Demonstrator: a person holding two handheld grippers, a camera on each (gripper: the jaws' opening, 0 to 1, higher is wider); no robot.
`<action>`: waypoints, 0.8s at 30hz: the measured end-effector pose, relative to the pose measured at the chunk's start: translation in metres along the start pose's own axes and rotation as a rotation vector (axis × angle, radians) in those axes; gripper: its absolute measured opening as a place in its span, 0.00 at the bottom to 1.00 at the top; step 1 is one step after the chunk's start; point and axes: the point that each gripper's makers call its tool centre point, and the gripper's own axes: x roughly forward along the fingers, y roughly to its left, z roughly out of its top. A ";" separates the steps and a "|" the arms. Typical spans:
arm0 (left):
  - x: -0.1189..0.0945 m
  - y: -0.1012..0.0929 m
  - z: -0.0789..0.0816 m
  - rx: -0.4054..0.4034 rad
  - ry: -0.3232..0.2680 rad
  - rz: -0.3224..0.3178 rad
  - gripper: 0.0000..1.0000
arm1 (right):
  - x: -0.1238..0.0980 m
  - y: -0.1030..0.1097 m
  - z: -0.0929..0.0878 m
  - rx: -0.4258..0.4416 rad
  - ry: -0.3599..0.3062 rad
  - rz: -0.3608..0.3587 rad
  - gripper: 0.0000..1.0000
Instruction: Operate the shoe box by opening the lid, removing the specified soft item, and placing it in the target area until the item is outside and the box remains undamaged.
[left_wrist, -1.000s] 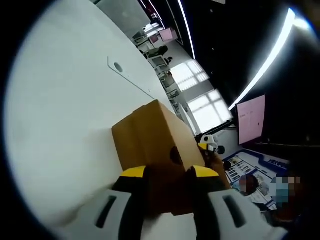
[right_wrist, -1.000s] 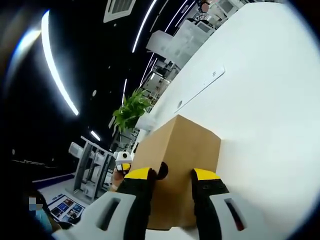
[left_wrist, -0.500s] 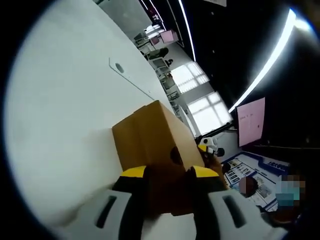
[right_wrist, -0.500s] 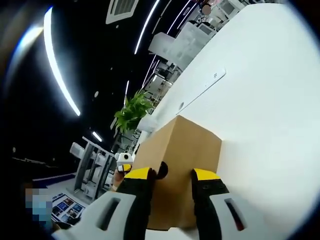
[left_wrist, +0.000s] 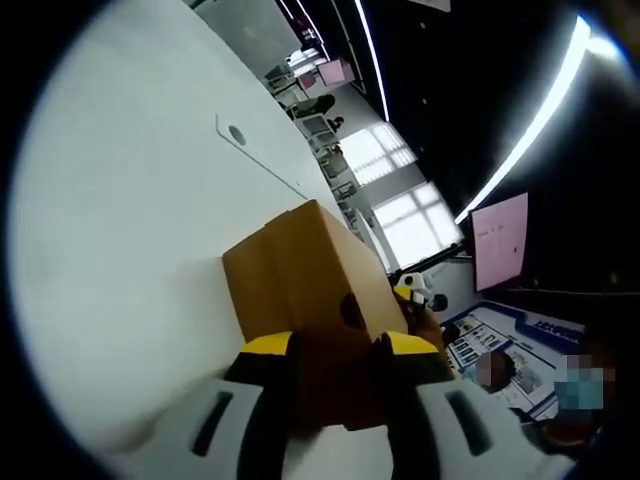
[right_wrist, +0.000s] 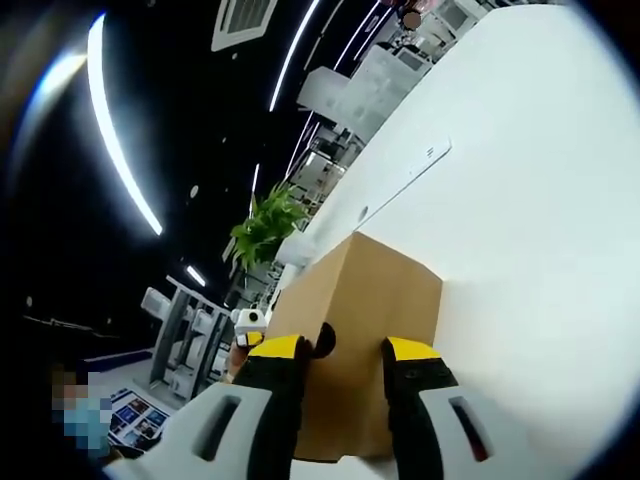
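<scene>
A brown cardboard shoe box (left_wrist: 300, 270) lies with its lid shut on the white table (left_wrist: 130, 220). My left gripper (left_wrist: 338, 346) holds one short end, its yellow-tipped jaws pressed on either side of the cardboard just below a round finger hole (left_wrist: 350, 310). In the right gripper view the same box (right_wrist: 370, 300) runs away from me, and my right gripper (right_wrist: 342, 348) clamps the opposite end beside its hole (right_wrist: 325, 340). Each gripper peeks past the box's far end in the other's view: the right gripper (left_wrist: 412, 293) and the left gripper (right_wrist: 248, 325). The soft item is hidden inside.
The white table (right_wrist: 540, 200) spreads wide beyond the box, with a flush cable plate (left_wrist: 237, 133) (right_wrist: 405, 172) set in it. A green plant (right_wrist: 265, 222) stands past the table's edge. A pink sign (left_wrist: 500, 238) and printed sheets (left_wrist: 490, 335) are off to the side.
</scene>
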 end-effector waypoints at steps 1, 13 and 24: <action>0.000 0.000 0.001 0.002 0.001 0.000 0.34 | 0.000 0.000 -0.001 -0.001 -0.002 -0.001 0.31; -0.004 0.002 0.001 0.014 -0.014 -0.047 0.35 | 0.000 0.002 -0.004 0.001 -0.006 0.002 0.31; -0.029 -0.005 0.015 0.145 -0.061 -0.040 0.44 | 0.000 0.001 -0.001 0.006 -0.001 0.003 0.31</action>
